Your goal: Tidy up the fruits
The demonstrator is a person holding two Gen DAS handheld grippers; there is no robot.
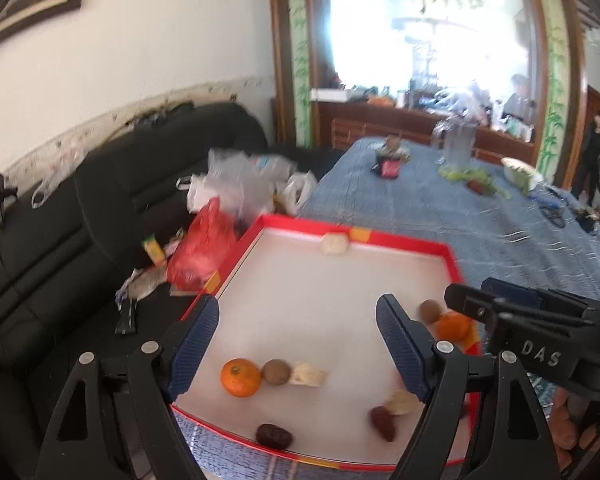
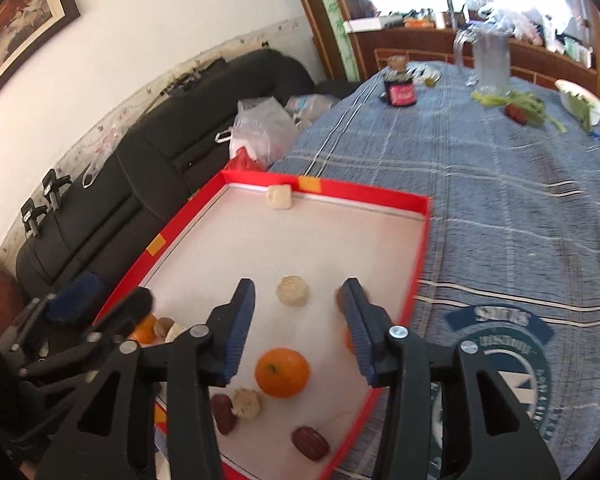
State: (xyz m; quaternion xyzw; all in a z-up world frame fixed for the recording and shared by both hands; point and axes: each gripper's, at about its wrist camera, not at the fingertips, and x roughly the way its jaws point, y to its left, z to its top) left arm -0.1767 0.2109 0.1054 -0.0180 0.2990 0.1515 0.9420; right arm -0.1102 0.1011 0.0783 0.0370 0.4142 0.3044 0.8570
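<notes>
Over the red tray on the worktop, both tongs hang empty: left tongs wide, right tongs narrower. Fruit lies loose inside. Looks between picks; next, close on the orange below right tongs.

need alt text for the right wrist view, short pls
The open right gripper hovers with nothing between its pads over a red-rimmed tray on a blue plaid tablecloth. On the tray's white floor lie an orange, pale puffed snack pieces, and dark red dates. A black sofa stands to the left.
</notes>
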